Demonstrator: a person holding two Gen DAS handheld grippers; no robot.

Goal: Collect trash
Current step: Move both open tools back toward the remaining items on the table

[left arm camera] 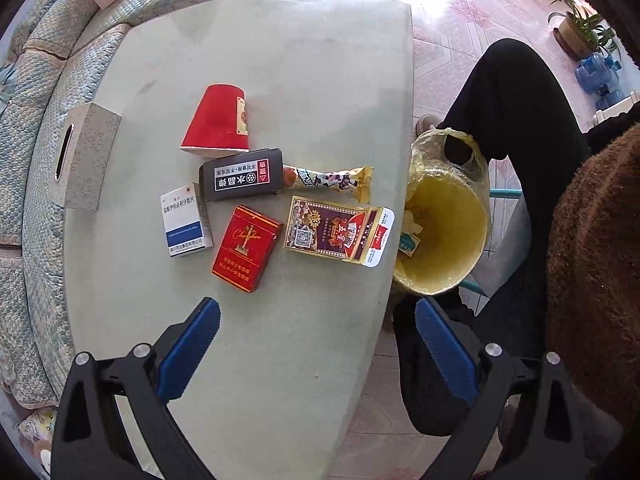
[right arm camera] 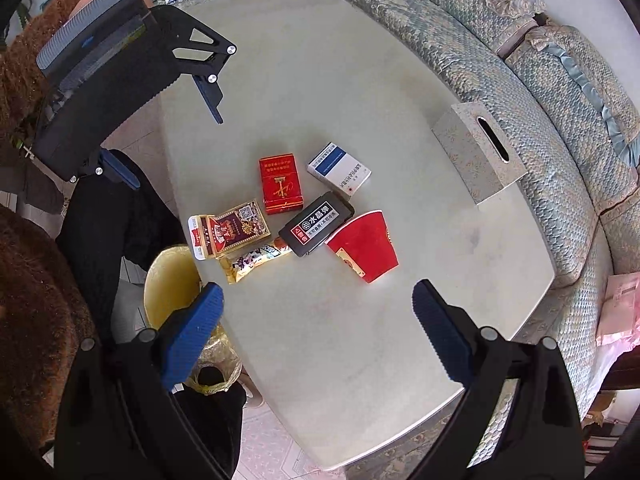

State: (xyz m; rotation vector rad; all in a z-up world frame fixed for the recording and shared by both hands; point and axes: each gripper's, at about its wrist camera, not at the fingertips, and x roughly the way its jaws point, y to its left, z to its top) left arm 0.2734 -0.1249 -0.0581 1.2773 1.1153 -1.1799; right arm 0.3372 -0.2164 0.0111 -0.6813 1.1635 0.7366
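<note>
Both claws gape wide, nothing in them. Left gripper [left arm camera: 316, 336] hangs above the table [left arm camera: 280, 60], the red cigarette pack [left arm camera: 246, 248] just ahead of its fingers. Right gripper [right arm camera: 318, 312] hovers near the red cup [right arm camera: 364, 246], with the lined bin [right arm camera: 170, 284] beside the table edge

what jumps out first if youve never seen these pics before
A tight cluster of litter in the middle of the pale table: a tipped red paper cup, a red cigarette pack, a black box and a snack wrapper. Just off the table's edge stands a yellow-lined bin. Both the left gripper and right gripper hover open, holding nothing.
</note>
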